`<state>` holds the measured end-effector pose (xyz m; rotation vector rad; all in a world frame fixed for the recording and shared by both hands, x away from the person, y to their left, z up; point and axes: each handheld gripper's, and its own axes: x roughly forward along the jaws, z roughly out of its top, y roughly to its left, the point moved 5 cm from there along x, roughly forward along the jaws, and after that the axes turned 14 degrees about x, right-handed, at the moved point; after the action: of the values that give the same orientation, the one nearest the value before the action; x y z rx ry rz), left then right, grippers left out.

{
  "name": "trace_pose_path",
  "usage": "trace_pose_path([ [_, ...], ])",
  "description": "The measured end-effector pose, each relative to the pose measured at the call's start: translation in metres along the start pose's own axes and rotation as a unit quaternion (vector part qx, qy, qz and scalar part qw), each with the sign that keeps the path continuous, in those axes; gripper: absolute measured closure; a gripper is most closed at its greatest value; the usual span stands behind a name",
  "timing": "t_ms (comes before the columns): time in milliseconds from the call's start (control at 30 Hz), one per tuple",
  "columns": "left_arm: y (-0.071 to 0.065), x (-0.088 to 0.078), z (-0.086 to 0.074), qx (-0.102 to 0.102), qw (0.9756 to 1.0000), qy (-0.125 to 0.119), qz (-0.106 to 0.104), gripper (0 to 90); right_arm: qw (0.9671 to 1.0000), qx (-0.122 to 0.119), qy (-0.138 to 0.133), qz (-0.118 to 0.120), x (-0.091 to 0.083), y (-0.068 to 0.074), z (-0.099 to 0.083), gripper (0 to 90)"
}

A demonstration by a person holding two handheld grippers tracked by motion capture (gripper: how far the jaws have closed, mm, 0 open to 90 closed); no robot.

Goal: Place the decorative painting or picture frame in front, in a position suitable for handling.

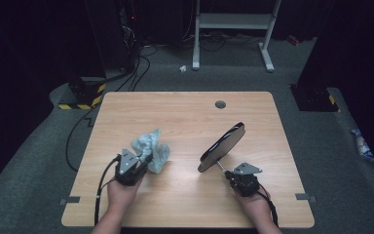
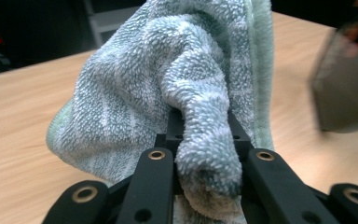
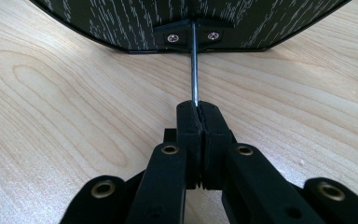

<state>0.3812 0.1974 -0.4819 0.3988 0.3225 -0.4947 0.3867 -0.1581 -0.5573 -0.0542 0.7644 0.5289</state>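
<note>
in the high view, the left gripper (image 1: 143,161) is pinching a soft, light cloth (image 1: 152,150) just left of the mirror (image 1: 222,146), which is tilting up off the table (image 1: 185,109). the right gripper (image 1: 230,174) is clamping the mirror's thin metal stem (image 1: 220,166); that stiff stem looks like the safe hold, the panel probably being fragile.

in the left gripper view, the jaws are squeezing a fold of the cloth (image 2: 205,154), the mirror (image 2: 345,88) blurring beyond.

in the right gripper view, the jaws are closing tight on the stem (image 3: 195,70) below the mirror (image 3: 186,21), the hand lying low and level.
</note>
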Motion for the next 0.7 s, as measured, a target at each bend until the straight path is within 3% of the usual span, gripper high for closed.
trace_pose_path([
  [167, 0.039, -0.010, -0.005, 0.001, 0.9990, 0.016, 0.041, 77.7, 1.0000, 0.001, 0.000, 0.001, 0.000, 0.000, 0.000, 87.7],
  [333, 0.056, -0.005, -0.015, 0.019, 0.9967, 0.051, 0.060, 77.8, 1.0000, 0.001, 0.000, 0.001, 0.000, 0.000, 0.000, 87.7],
  [433, 0.053, 0.008, -0.029, 0.020, 0.9956, 0.079, 0.047, 77.7, 1.0000, 0.000, 0.000, 0.001, 0.000, 0.000, 0.000, 87.7],
  [700, 0.031, 0.034, -0.057, 0.013, 0.9929, 0.118, 0.004, 73.0, 1.0000, 0.000, 0.000, 0.000, 0.000, 0.000, 0.000, 87.5],
])
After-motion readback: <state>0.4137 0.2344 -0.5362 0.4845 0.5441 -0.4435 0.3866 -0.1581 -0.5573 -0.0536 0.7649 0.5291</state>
